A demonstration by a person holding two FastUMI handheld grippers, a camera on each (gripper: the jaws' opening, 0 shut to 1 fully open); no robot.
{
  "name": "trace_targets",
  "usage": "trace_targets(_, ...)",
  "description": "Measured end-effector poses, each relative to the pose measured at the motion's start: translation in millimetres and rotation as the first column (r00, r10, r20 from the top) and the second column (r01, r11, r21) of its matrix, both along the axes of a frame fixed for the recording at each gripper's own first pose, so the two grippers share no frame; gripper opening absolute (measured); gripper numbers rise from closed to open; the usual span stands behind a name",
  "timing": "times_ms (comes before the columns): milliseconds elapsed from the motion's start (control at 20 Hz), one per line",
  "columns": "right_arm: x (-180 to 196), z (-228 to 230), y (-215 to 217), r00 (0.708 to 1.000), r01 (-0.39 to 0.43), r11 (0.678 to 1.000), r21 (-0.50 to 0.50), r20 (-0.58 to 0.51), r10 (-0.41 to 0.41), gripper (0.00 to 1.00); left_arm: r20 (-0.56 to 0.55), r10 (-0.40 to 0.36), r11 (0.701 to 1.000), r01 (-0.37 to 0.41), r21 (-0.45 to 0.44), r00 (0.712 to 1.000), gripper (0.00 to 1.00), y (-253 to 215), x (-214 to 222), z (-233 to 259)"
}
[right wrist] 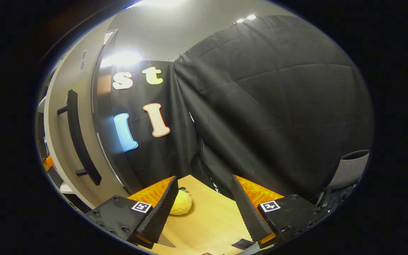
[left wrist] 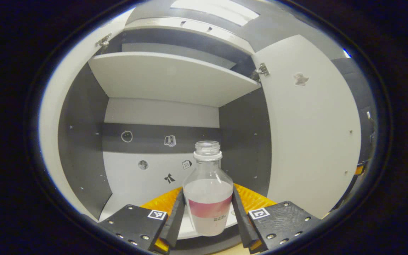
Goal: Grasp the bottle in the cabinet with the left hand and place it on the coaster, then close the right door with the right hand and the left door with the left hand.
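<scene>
A clear bottle [left wrist: 208, 198] with a white liquid, a pink label band and no cap stands upright at the front of the cabinet's lower shelf [left wrist: 119, 205]. My left gripper [left wrist: 207, 193] is shut on it, one finger pressing each side of its body. Both cabinet doors stand open: the right door [left wrist: 310, 134] swings out to the right, and the left door [left wrist: 53, 117] shows edge-on at the left. My right gripper [right wrist: 204, 180] hangs open over a wooden table [right wrist: 211, 216], holding nothing. In the right gripper view, the right door's outer face [right wrist: 57, 117] carries a black bar handle [right wrist: 80, 141] at the left.
An upper shelf [left wrist: 168, 78] spans the cabinet above the bottle. Small stickers dot the back wall [left wrist: 154, 141]. A yellow rounded object [right wrist: 181, 203] lies on the table by my right gripper's left finger. A small dark flat thing [right wrist: 241, 243] lies at the table's near edge. A chair back [right wrist: 347, 171] stands at the right.
</scene>
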State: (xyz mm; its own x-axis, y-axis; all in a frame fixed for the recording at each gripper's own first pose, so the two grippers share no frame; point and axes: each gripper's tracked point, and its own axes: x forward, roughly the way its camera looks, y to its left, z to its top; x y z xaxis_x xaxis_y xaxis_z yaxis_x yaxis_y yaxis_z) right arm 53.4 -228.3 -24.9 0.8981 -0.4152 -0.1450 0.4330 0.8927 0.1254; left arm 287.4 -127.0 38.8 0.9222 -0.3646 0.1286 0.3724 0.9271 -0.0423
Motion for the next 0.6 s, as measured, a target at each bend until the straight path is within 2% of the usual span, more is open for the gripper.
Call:
trace_targets(250,-10.7,0.8,5.5,1.000,-0.013,1.000,-0.004,0.004,0.013,0.95,-0.024,0.005,1.000,-0.004,0.006,1.000,0.69,0.4,-15.0,-5.1)
trace_targets(400,-18.8,-4.6,8.3,1.000,-0.024,1.000,-0.011,-0.014,0.024,0.95,-0.100,-0.005,1.000,0.004,-0.010,0.995,0.69,-3.1,-38.1,-36.6)
trace_targets(550,-27.9,-8.6,14.7,0.998,-0.044,0.999,0.002,-0.040,0.044,0.95,-0.208,-0.004,1.000,0.005,0.001,0.978,0.69,-5.1,-61.0,-70.7)
trace_targets(600,-31.0,-8.8,16.1,0.998,-0.048,0.999,0.002,-0.045,0.048,0.92,-0.243,-0.006,1.000,0.006,0.003,0.970,0.69,-5.7,-65.6,-77.6)
